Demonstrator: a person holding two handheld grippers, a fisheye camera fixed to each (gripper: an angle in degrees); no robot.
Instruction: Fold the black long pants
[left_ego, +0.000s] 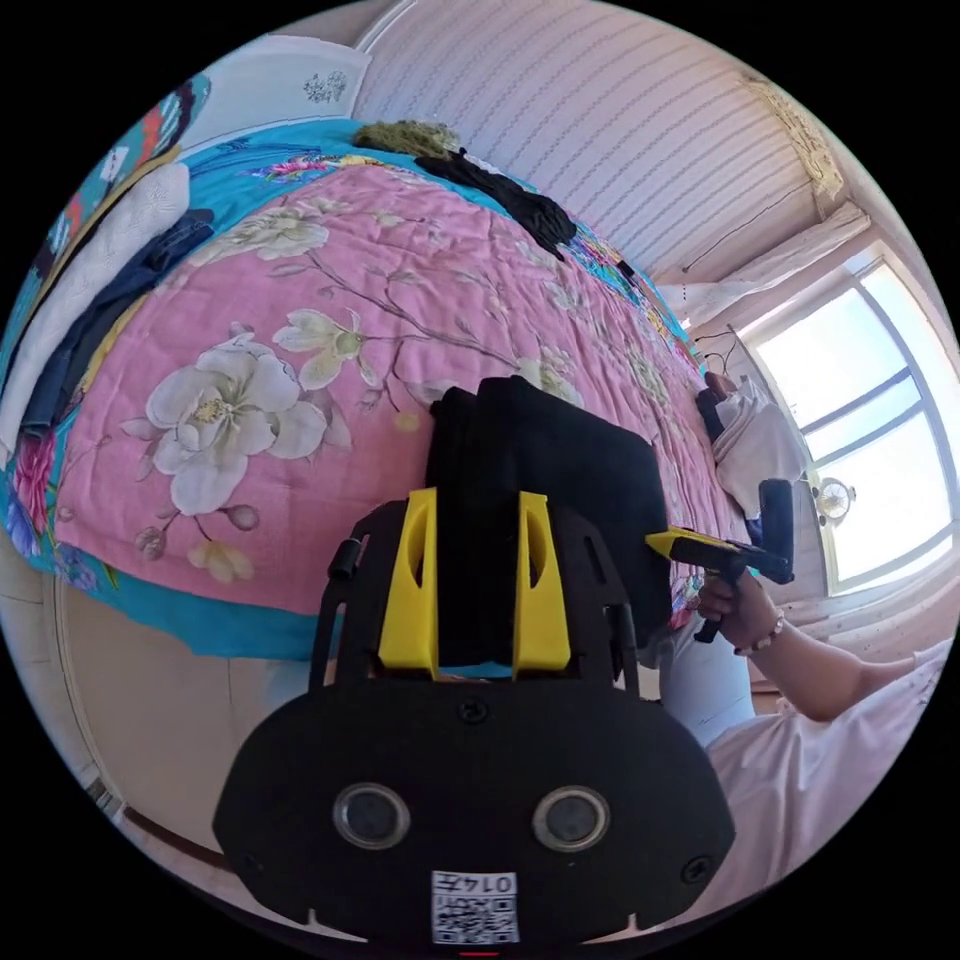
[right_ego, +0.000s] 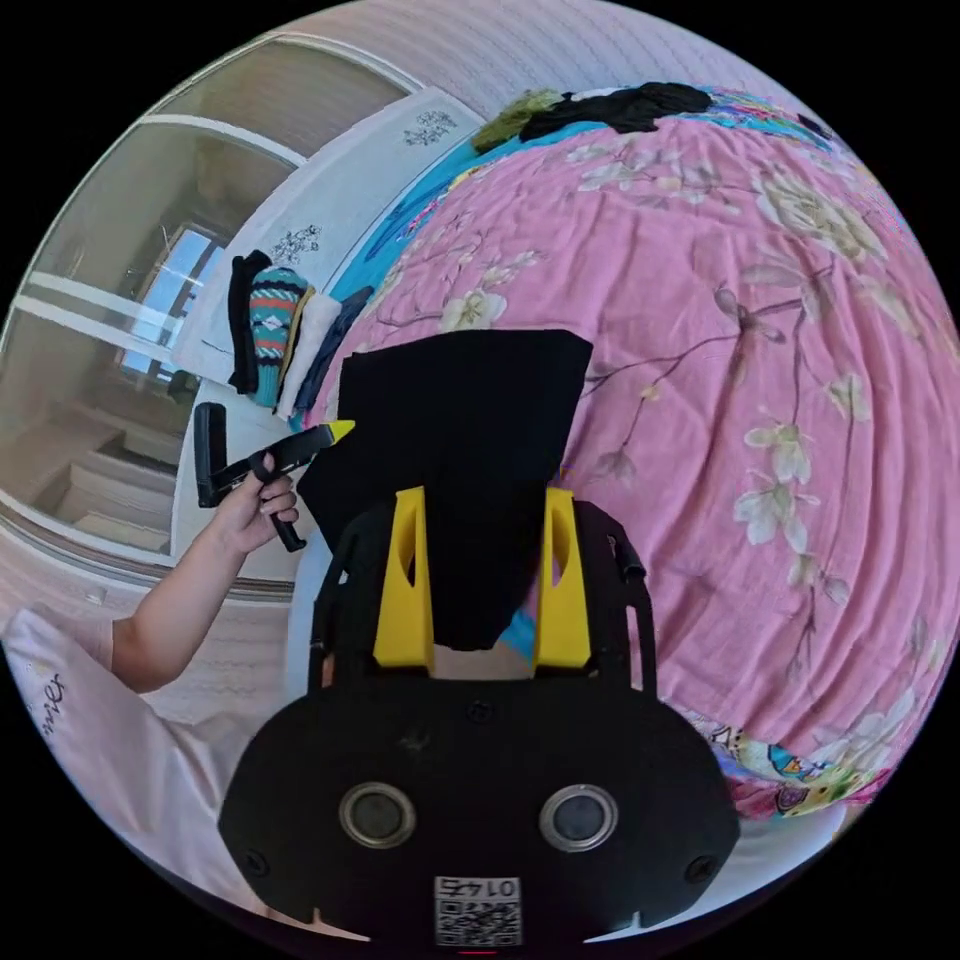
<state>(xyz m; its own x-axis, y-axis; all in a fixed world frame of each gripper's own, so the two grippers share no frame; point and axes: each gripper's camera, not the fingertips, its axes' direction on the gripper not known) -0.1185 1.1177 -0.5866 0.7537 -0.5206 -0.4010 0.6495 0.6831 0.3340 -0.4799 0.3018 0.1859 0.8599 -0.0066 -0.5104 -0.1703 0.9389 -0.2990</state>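
Observation:
The black long pants (left_ego: 545, 460) are a thick folded bundle over the near edge of the pink flowered bedspread (left_ego: 300, 330). My left gripper (left_ego: 478, 510) has its yellow jaws on either side of the bundle, pressing on it. The right gripper (left_ego: 665, 545), held in a hand (left_ego: 745, 605), touches the bundle's right edge. In the right gripper view the pants (right_ego: 460, 410) face me as a flat black panel, with a corner hanging down between the jaws of my right gripper (right_ego: 485, 505), which press on it. The left gripper (right_ego: 335, 432) meets the panel's left edge.
A heap of dark and olive clothes (left_ego: 480, 175) lies at the bed's far edge. Folded white and navy items (left_ego: 100, 290) are stacked along the bed's left side. A bright window (left_ego: 870, 420) is on the right, with a person's arm (left_ego: 840, 680) below it.

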